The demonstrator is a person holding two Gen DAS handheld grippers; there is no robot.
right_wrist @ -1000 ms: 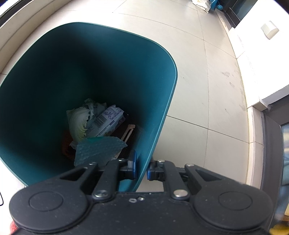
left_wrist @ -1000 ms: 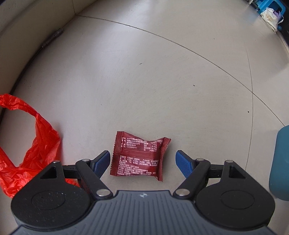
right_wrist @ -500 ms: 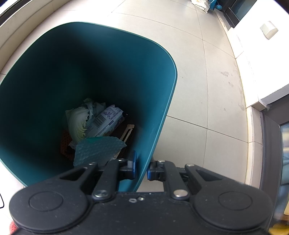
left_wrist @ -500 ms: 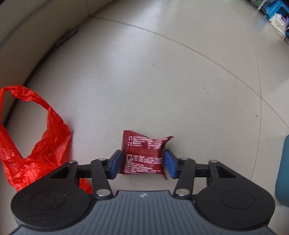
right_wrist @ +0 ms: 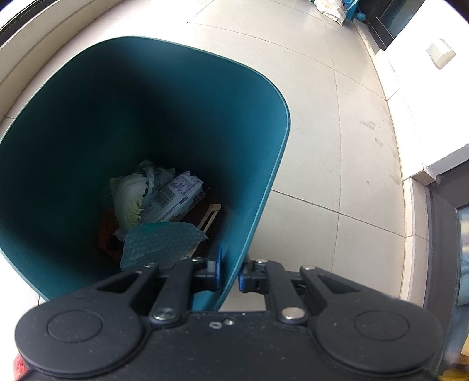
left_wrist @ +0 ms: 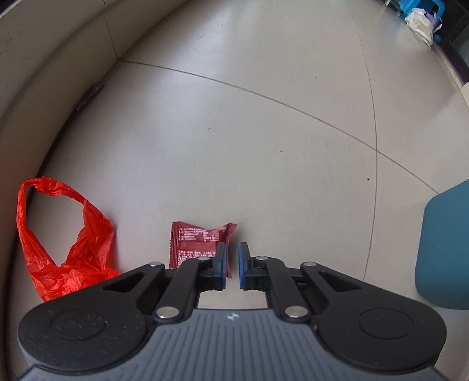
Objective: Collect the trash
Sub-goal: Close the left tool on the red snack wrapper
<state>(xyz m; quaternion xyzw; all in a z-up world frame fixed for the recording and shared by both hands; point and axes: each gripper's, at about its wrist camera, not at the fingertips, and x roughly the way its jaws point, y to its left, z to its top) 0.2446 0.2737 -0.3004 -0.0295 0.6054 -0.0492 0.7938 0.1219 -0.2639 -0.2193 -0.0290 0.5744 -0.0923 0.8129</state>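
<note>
Left gripper (left_wrist: 232, 265) low over wrapper (left_wrist: 197, 244) (fingers nearly together)

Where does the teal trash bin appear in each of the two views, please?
Left wrist view: only a part of the teal trash bin shows, at the right edge, standing on the tiled floor.
Right wrist view: the bin fills the left and middle; the right gripper grips its rim.
Shared landmark: the white bag far off, top right.

Glossy foil wrapper (left_wrist: 195, 244), crinkled plastic bag (left_wrist: 67, 243)
</note>
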